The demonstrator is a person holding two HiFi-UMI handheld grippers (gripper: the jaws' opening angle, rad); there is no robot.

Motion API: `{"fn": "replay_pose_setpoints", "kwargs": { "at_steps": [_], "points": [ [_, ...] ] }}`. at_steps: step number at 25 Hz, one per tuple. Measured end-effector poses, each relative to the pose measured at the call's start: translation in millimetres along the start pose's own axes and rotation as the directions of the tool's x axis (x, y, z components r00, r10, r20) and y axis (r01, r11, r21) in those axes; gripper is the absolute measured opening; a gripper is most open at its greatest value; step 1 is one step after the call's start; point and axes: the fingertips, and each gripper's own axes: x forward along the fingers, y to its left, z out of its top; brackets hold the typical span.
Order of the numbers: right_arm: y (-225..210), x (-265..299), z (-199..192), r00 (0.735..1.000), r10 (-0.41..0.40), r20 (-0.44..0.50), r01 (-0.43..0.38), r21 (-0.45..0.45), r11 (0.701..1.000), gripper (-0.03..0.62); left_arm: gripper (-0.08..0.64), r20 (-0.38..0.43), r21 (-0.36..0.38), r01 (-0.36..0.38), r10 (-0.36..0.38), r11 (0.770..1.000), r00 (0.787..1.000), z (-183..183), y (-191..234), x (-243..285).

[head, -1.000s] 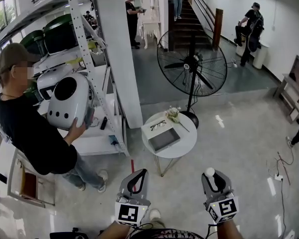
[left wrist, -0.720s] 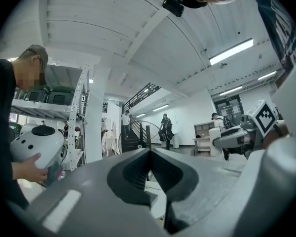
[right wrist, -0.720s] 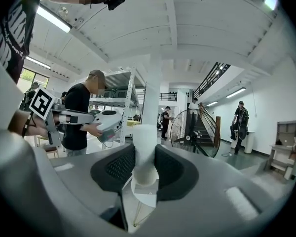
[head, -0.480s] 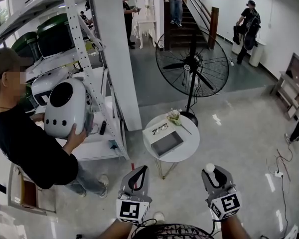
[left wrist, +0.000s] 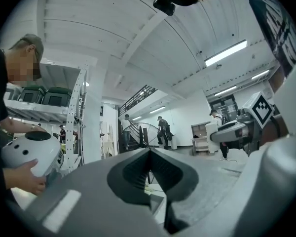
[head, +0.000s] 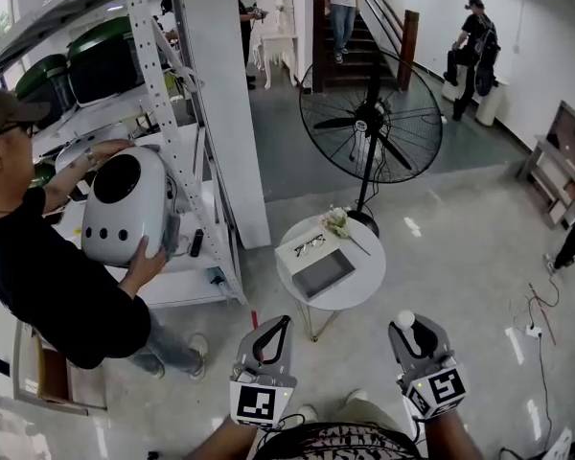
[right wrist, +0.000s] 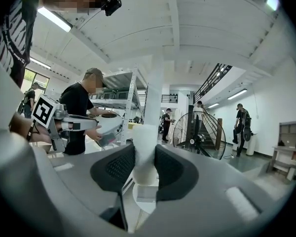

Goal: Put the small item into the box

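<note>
A small white cylinder-shaped item [right wrist: 144, 154] stands clamped between the jaws of my right gripper [right wrist: 145, 168]; in the head view its rounded white top [head: 404, 321] pokes out of the right gripper [head: 414, 333]. My left gripper [head: 271, 335] is shut with nothing in it, jaws meeting [left wrist: 149, 169]. Both grippers hang low, near my body. Ahead stands a round white table [head: 359, 286] holding an open grey box [head: 318, 271], glasses [head: 310, 242] and a small flower bunch [head: 335, 221].
A person in black [head: 48, 276] at the left holds a white domed case [head: 126, 204] against a metal shelving rack [head: 163, 94]. A white pillar [head: 225, 103] and a large standing fan [head: 371, 123] rise behind the table. Cables [head: 541, 329] lie at the right.
The view has shifted slightly toward the table. The person at the left has raised a second hand onto the white case. Both grippers keep their places and states.
</note>
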Motion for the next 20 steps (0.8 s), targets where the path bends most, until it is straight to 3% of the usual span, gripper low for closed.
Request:
{"fn": "replay_pose_setpoints", "kwargs": {
  "at_steps": [8,18,20],
  "points": [
    [-5,19,-2,0.999,0.011,-0.046,-0.010,0.023,1.000,0.152,0.008,-0.022,0.025,0.004,-0.003,1.000,1.000,-3,-3,15],
    [-34,54,-6,0.998,0.064,0.010,-0.064,0.015,0.998,0.152,0.009,-0.068,0.034,-0.028,0.030,0.999,0.997,-19,1,51],
    [-39,60,-7,0.997,0.070,-0.022,-0.069,0.023,0.997,0.152,0.009,-0.064,0.034,-0.030,0.032,0.999,0.997,-17,2,61]
  ]
}}
